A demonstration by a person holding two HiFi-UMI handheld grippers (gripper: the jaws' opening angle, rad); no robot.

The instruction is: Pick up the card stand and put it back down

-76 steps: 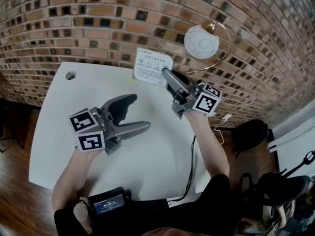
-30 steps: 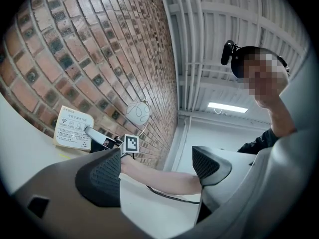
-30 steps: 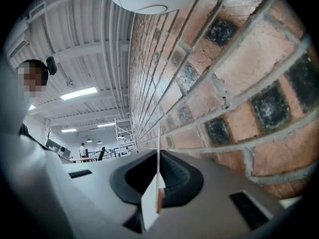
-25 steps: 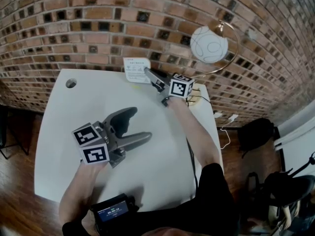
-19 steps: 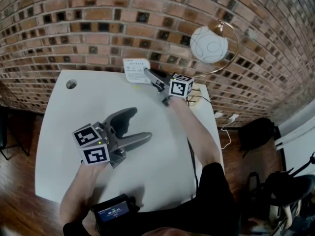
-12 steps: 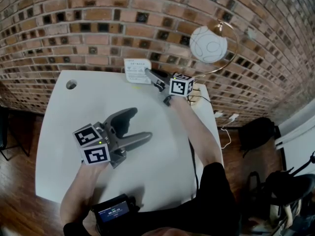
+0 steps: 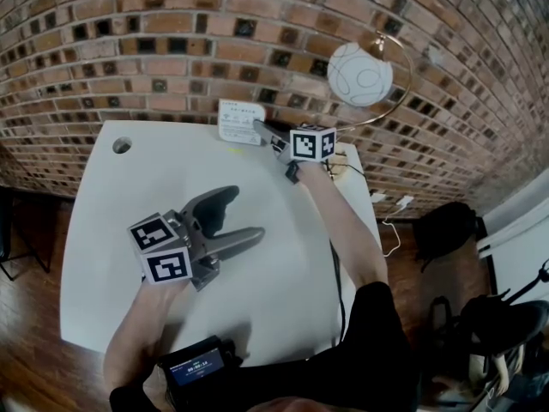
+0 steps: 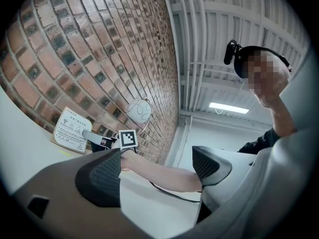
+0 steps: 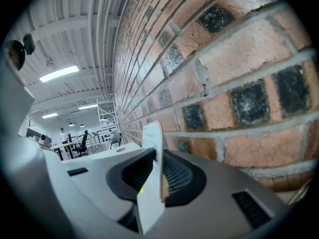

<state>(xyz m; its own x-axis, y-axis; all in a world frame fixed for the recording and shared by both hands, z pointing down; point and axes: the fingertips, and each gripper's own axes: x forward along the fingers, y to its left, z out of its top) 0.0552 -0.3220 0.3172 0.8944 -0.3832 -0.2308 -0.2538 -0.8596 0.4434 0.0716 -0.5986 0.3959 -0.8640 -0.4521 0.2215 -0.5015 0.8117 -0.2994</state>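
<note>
brick wall (image 7: 129,50) behind card stand (image 7: 241,121), lamp (image 7: 360,74) beside

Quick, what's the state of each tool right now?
Left tool: open, nothing between its jaws.
Right tool: open, its jaws have just been opening, with the white printed card stand between them.

Our right gripper (image 9: 158,159) frames the card stand (image 9: 151,188) edge-on, upright between jaws that have just been opening. A sliver of gap shows at the left pad, and we cannot tell whether the right pad touches its back. A brick wall (image 9: 239,83) fills the right, close behind. To the left, past the white table (image 9: 117,149), we look down a hall with strip lights (image 9: 59,73), scaffolding (image 9: 107,116) and people at a far desk (image 9: 62,136).
</note>
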